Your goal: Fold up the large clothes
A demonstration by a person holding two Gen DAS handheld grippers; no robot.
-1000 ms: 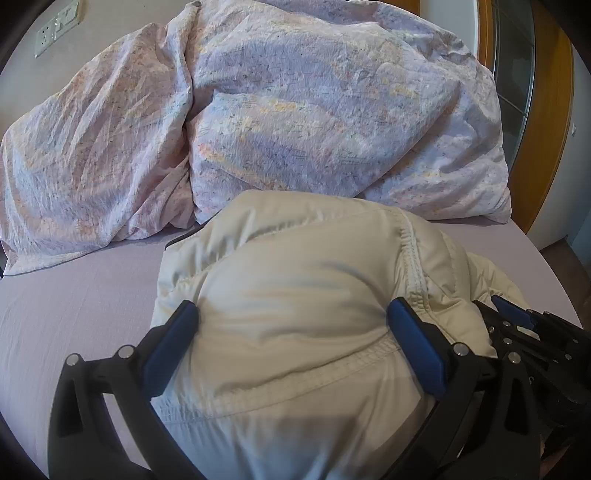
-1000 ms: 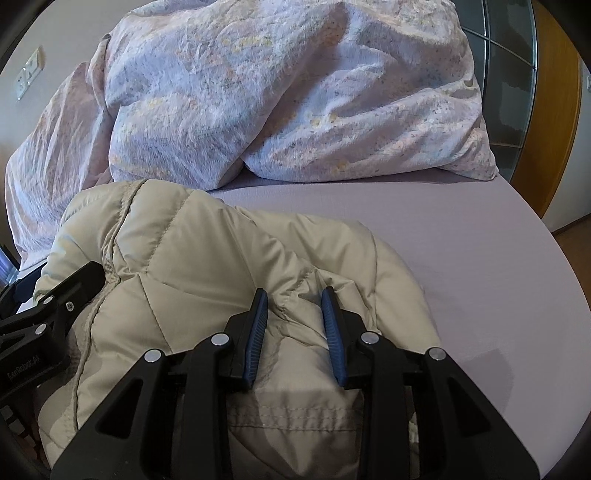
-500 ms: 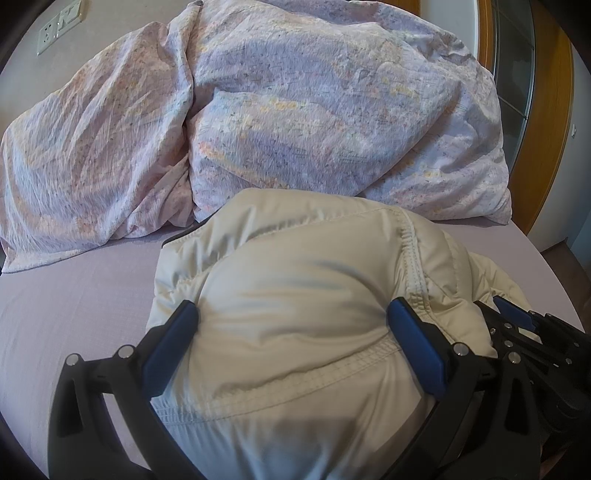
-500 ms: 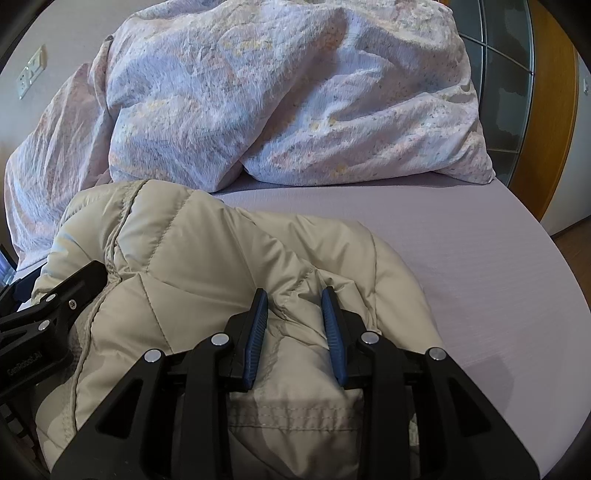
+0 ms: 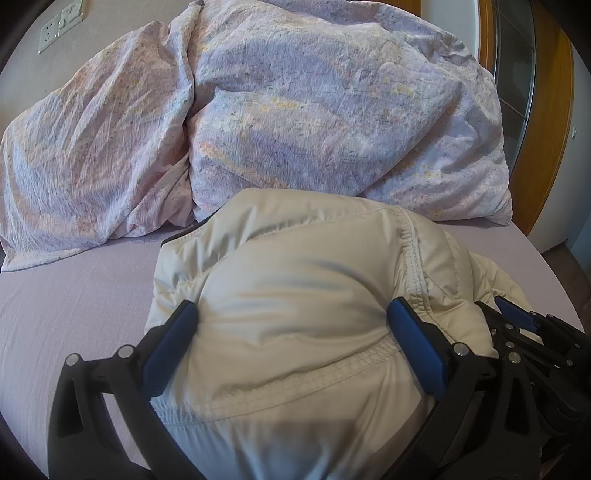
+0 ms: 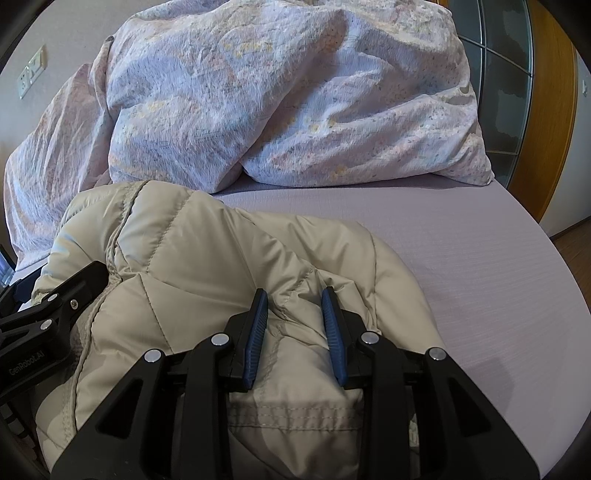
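Note:
A puffy cream quilted jacket [image 5: 295, 258] lies bunched on the bed's lilac sheet [image 5: 74, 295]. My left gripper [image 5: 291, 306] stands wide, and a thick bulge of the jacket fills the gap, pressed by both blue pads [image 5: 170, 347]. In the right wrist view the jacket [image 6: 184, 251] looks beige. There my right gripper [image 6: 294, 291] is nearly shut and pinches a narrow ridge of fabric near a stitched hem. The two grippers sit side by side: the left one's black frame [image 6: 55, 306] shows at the left edge. The jacket's underside is hidden.
A crumpled floral duvet [image 5: 314, 110] and a pillow [image 6: 369, 129] are heaped behind the jacket. A wall socket [image 5: 61, 26] is at the upper left. A wooden door frame [image 5: 550, 129] with glass panels stands at the right, beyond the bed's edge. Bare sheet [image 6: 461, 277] lies right of the jacket.

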